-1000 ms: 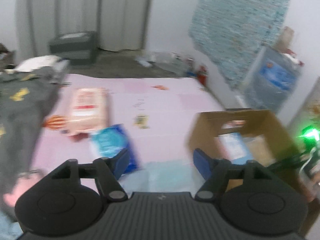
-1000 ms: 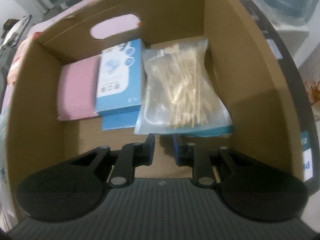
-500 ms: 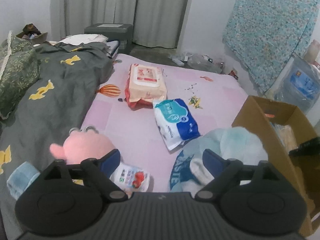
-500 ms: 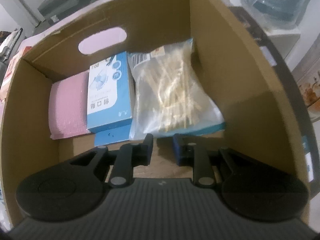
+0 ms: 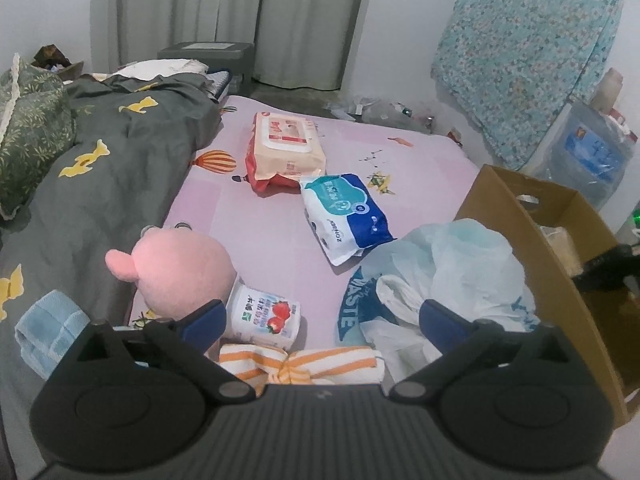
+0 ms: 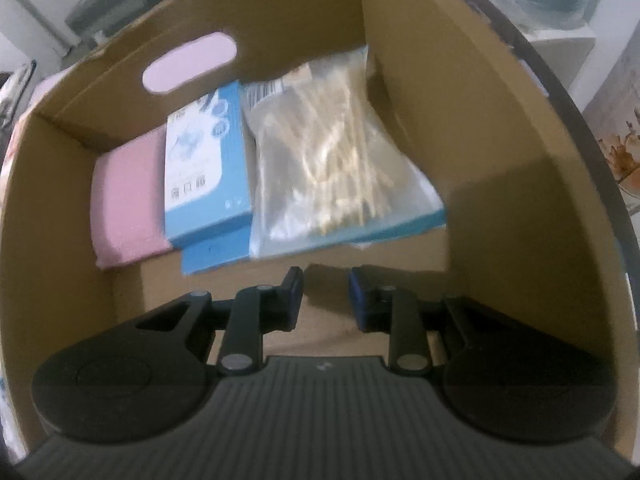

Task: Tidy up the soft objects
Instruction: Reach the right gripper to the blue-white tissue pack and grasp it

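My left gripper (image 5: 320, 312) hangs low over the pink bedsheet, its jaws opening wide with nothing pressed between them. Just ahead of it lie a strawberry-print white pack (image 5: 264, 314) and an orange striped cloth (image 5: 304, 366). A pink plush toy (image 5: 180, 268) sits by the left finger and a pale blue plastic bag (image 5: 440, 276) by the right. Further off are a blue-white tissue pack (image 5: 344, 210) and a wet-wipes pack (image 5: 286, 148). My right gripper (image 6: 326, 284) points down into the cardboard box (image 6: 460, 100), its jaws opening slightly and empty. The box holds a pink pack (image 6: 128, 204), a blue carton (image 6: 208, 172) and a clear bag of sticks (image 6: 332, 168).
A grey blanket (image 5: 100, 184) with yellow shapes covers the bed's left side, with a light blue cloth (image 5: 44, 328) on it. The cardboard box (image 5: 520, 216) stands at the bed's right edge. Behind are curtains, a grey bin and a patterned hanging cloth (image 5: 532, 52).
The left wrist view has swung left from the box to the items on the bed and dropped lower, and its jaws have spread wider. The right gripper's jaws have parted a little.
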{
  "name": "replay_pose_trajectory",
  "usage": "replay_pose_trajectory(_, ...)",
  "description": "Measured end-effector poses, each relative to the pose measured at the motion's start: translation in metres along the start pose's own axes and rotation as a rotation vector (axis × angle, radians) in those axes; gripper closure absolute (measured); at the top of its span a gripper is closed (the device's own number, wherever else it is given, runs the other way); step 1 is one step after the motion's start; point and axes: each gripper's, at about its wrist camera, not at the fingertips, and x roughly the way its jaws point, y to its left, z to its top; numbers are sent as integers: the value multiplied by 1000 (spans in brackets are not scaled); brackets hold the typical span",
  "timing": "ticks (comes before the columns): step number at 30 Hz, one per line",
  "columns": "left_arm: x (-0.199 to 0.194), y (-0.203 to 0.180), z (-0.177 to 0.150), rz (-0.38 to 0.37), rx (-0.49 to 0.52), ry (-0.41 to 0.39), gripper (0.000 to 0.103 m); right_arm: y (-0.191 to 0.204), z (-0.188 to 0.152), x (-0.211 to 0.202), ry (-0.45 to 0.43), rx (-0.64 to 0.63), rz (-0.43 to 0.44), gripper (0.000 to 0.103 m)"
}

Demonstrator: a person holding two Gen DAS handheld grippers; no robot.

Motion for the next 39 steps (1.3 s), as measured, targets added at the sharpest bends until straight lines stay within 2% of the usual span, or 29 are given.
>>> replay_pose_trajectory(6,-4,1,5,-18,-19,-3,0,-1,6,-3,-23,33,11,78)
replay_pose_trajectory(9,-4,-2,13,-30,-14,-34,0,0,1,-18,-25,24,13,77)
replay_pose_trajectory(11,0,-6,21,-32,2,-43,0,4,-1,-35,-30,27,49,76)
replay_pose_trajectory(16,22,-16,45,-10,41,-48,0,55,3,-97,-129,-73,208,69)
replay_pose_trajectory(19,47,-19,61,-41,32,-11,2,113,11,-122,-163,-177,350,58)
replay_pose_trajectory(21,65,-19,71,-54,18,23,7,159,22,-126,-153,-256,446,54)
replay_pose_trajectory(23,85,-16,81,-72,-7,66,11,204,32,-117,-117,-312,510,52)
replay_pose_trajectory(25,108,-8,89,-86,-65,124,18,248,42,-96,-58,-355,535,51)
replay_pose_trajectory(27,128,0,94,-108,-129,177,24,287,53,-65,4,-379,513,51)
replay_pose_trajectory(29,148,8,98,-125,-170,228,24,314,62,-32,48,-389,461,52)
replay_pose_trajectory(31,164,11,101,-134,-184,268,23,332,73,6,98,-366,402,52)
replay_pose_trajectory(33,178,13,103,-144,-188,307,17,338,76,33,138,-320,367,52)
replay_pose_trajectory(39,213,17,106,-146,-215,384,17,351,79,91,219,-265,342,51)
